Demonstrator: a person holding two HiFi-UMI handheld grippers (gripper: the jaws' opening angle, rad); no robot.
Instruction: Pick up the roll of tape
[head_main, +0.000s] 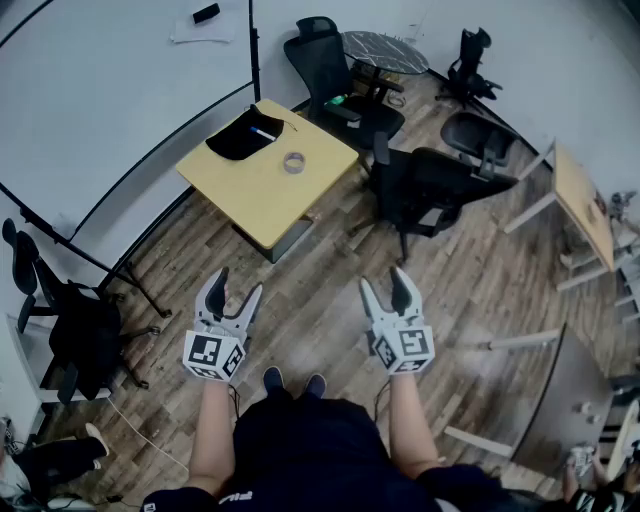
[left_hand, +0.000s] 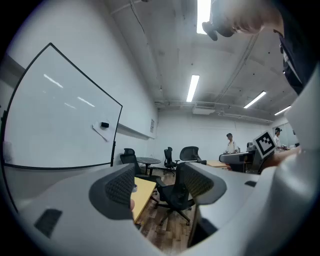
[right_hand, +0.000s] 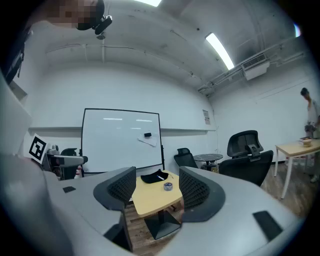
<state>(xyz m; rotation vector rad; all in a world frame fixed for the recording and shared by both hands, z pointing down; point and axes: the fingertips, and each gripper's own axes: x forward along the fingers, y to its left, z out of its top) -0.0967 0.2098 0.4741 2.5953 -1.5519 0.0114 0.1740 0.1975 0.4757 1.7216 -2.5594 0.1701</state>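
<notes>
A small grey roll of tape (head_main: 294, 162) lies flat on a yellow table (head_main: 252, 188) far ahead of me; in the right gripper view the roll of tape (right_hand: 168, 186) shows between the jaws, well beyond them. My left gripper (head_main: 231, 292) and right gripper (head_main: 389, 289) are held out level over the wooden floor, both open and empty, well short of the table. In the left gripper view only the yellow table (left_hand: 142, 197) edge shows past the left gripper (left_hand: 155, 186). The right gripper (right_hand: 157, 189) points at the table.
A black cloth with a pen (head_main: 247, 137) lies on the table's far corner. Black office chairs (head_main: 425, 185) stand right of the table, another chair (head_main: 330, 65) behind it. A whiteboard (head_main: 110, 90) on a stand is at left, a second yellow table (head_main: 582, 205) at right.
</notes>
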